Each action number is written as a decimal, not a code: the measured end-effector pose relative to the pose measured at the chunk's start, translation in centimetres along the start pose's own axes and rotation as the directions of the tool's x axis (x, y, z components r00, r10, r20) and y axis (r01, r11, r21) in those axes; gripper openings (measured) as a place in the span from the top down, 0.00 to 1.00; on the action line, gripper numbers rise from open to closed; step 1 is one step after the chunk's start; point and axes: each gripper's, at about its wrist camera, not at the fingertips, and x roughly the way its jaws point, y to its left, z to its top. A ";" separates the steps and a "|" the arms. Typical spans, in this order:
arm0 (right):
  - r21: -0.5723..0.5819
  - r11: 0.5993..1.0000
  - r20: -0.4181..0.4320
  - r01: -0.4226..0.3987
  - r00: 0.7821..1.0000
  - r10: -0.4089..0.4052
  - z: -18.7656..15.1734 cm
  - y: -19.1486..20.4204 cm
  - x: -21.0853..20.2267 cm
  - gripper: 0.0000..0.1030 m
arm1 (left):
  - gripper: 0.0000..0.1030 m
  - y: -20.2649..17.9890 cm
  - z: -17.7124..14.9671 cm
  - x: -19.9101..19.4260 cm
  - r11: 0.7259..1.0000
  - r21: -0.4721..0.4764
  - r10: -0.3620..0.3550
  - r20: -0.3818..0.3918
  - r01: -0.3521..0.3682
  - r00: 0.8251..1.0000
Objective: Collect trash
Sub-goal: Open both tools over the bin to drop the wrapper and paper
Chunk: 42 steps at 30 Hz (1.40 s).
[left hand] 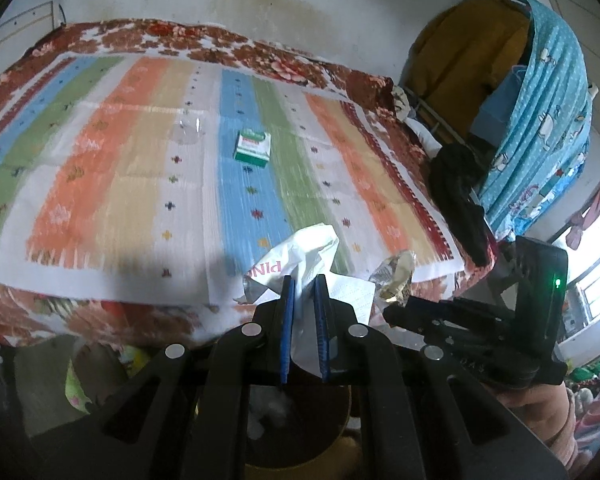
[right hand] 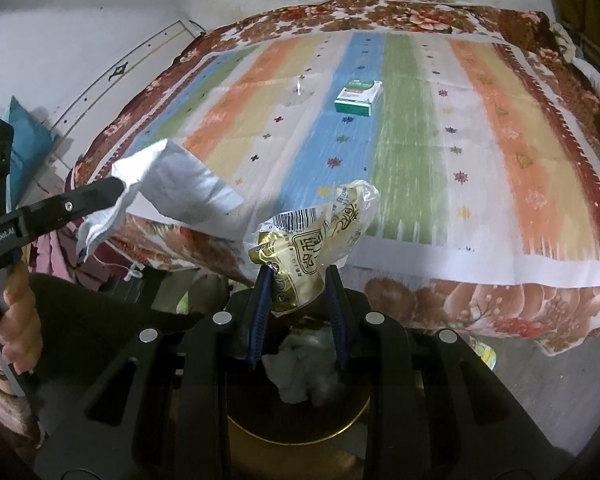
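The left gripper [left hand: 303, 280] is clamped on a crumpled white paper bag [left hand: 300, 256]; the right gripper [right hand: 298, 274], at lower centre, pinches a wrinkled gold-and-clear plastic wrapper [right hand: 312, 236].

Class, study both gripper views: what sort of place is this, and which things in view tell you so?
Probably a lived-in bedroom at home. A bed with a flowered quilt and striped cover fills the view, a curtained bunk or wardrobe stands beside it, and a waste bin sits on the floor.

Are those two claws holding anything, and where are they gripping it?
Yes. The left gripper pinches a crumpled white paper by its lower end. The right gripper grips a gold wrapper by its lower end.
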 end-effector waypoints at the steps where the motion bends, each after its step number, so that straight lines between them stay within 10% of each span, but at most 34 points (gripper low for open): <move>1: 0.002 1.000 -0.003 0.000 1.000 0.000 -0.2 0.0 0.0 0.75 | 0.91 -0.1 -0.4 0.1 1.000 0.001 -0.001 -0.005 0.001 1.000; 42: 0.084 0.993 -0.163 -0.081 0.982 0.094 -8.9 0.9 2.3 0.70 | 0.91 0.9 -9.6 2.5 0.995 -0.098 -0.007 -0.158 -0.009 0.987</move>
